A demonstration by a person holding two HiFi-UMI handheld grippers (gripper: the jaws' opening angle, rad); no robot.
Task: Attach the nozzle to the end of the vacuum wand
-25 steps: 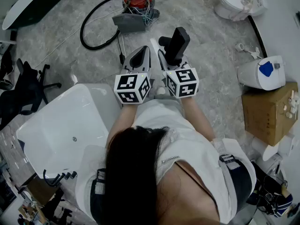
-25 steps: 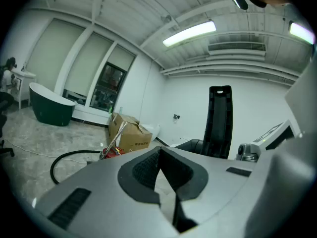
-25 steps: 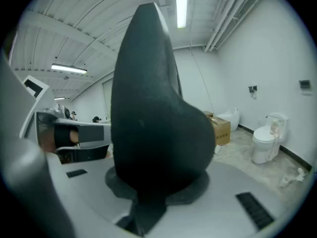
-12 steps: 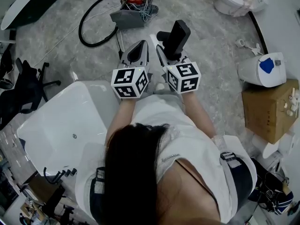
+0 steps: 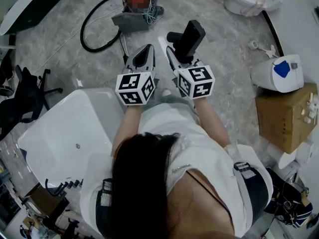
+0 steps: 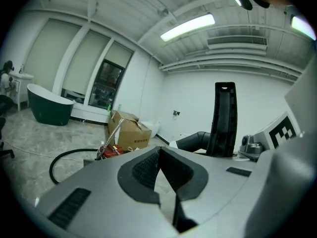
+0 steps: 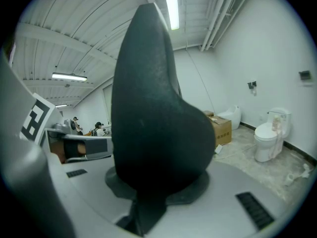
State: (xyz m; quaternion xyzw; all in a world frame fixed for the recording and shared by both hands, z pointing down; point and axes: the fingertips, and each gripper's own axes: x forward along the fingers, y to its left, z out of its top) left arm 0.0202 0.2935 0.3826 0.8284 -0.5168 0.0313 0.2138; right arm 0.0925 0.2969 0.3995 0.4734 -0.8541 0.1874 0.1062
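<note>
Here, your right gripper (image 5: 179,55) is clamped on the black plastic wedge-shaped nozzle (image 5: 188,37), which stands up out of its jaws. Your left gripper (image 5: 144,52) has its jaws pressed together, empty. The thin silver metal vacuum wand (image 6: 114,132) leans up from the red vacuum body (image 6: 112,151) on the floor ahead, well apart from the nozzle.

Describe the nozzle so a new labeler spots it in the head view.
Right of the white bathtub, two handheld grippers point forward side by side. The nozzle is the black, flat-sided piece standing up from the fingers of the right gripper; the left gripper beside it is shut on nothing.
</note>
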